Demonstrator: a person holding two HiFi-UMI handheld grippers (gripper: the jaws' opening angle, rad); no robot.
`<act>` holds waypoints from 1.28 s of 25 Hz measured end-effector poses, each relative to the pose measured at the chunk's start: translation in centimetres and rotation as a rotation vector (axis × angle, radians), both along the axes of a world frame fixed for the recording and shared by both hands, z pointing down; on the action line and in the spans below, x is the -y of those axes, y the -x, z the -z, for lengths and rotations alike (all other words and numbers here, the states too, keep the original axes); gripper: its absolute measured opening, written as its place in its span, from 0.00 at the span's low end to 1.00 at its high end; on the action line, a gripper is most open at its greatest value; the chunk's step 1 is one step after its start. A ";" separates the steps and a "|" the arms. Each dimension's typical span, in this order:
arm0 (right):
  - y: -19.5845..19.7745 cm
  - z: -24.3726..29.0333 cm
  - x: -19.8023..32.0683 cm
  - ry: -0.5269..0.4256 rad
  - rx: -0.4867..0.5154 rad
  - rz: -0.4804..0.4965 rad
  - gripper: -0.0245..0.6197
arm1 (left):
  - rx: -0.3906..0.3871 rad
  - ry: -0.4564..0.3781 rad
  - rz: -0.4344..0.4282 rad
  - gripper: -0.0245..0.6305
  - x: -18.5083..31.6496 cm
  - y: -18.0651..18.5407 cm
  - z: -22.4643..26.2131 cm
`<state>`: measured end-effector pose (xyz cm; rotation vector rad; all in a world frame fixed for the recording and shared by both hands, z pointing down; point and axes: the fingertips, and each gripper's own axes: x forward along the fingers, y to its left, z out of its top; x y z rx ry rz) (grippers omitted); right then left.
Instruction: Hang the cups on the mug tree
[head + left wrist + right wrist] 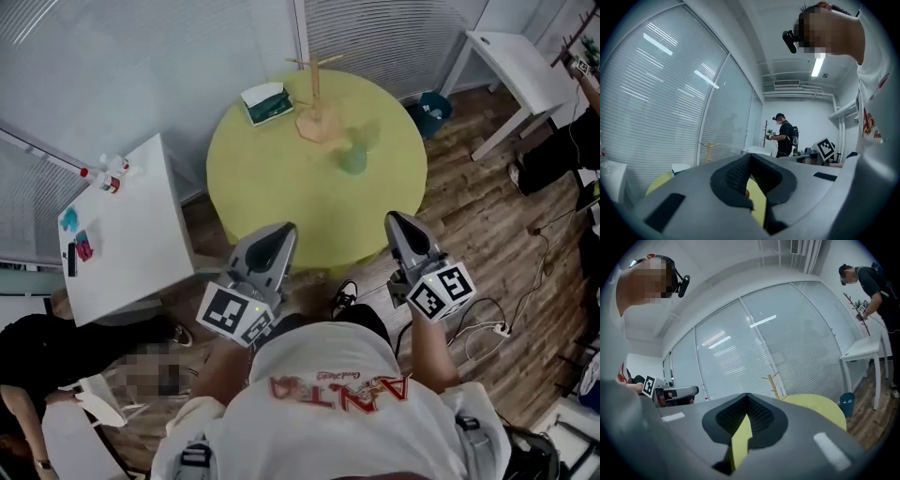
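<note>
A wooden mug tree [317, 94] stands empty at the far side of the round yellow-green table [272, 187]. A pale green cup [353, 157] stands on the table just in front of it, a little to the right. My left gripper [281, 230] and right gripper [394, 217] are held close to my body at the table's near edge, well short of the cup. Both are shut with nothing between the jaws. The left gripper view shows the mug tree [708, 151] far off past the left gripper [750, 155]. In the right gripper view the mug tree [774, 383] rises beyond the right gripper [746, 395].
A green and white box [266, 101] lies on the table left of the tree. A white side table [122, 234] with small items stands at the left, another white table [511, 56] at the back right, with a blue bin [431, 111] beside it. A second person [785, 136] stands in the background.
</note>
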<state>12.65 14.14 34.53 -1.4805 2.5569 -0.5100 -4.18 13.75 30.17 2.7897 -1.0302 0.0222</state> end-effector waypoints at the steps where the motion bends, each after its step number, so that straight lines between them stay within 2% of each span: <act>1: -0.8 -0.3 0.7 0.005 0.000 0.005 0.03 | 0.007 0.005 0.006 0.05 0.5 -0.8 -0.2; 7: -4.5 -1.8 5.0 0.030 -0.036 0.033 0.03 | 0.015 0.029 0.050 0.05 3.9 -3.7 -1.3; 13: -4.5 -3.3 7.6 0.075 -0.058 0.037 0.03 | -0.002 0.058 0.034 0.05 6.9 -4.5 -2.3; 20: -1.6 -3.5 12.6 0.107 -0.113 0.009 0.03 | -0.051 0.072 -0.004 0.05 12.8 -1.9 -3.3; 26: 1.7 -3.2 17.4 0.114 -0.198 -0.013 0.03 | -0.074 0.074 -0.021 0.05 17.9 1.7 -3.6; 32: 1.7 -5.9 20.7 0.174 -0.303 -0.033 0.05 | -0.072 0.127 -0.023 0.05 20.5 2.8 -5.4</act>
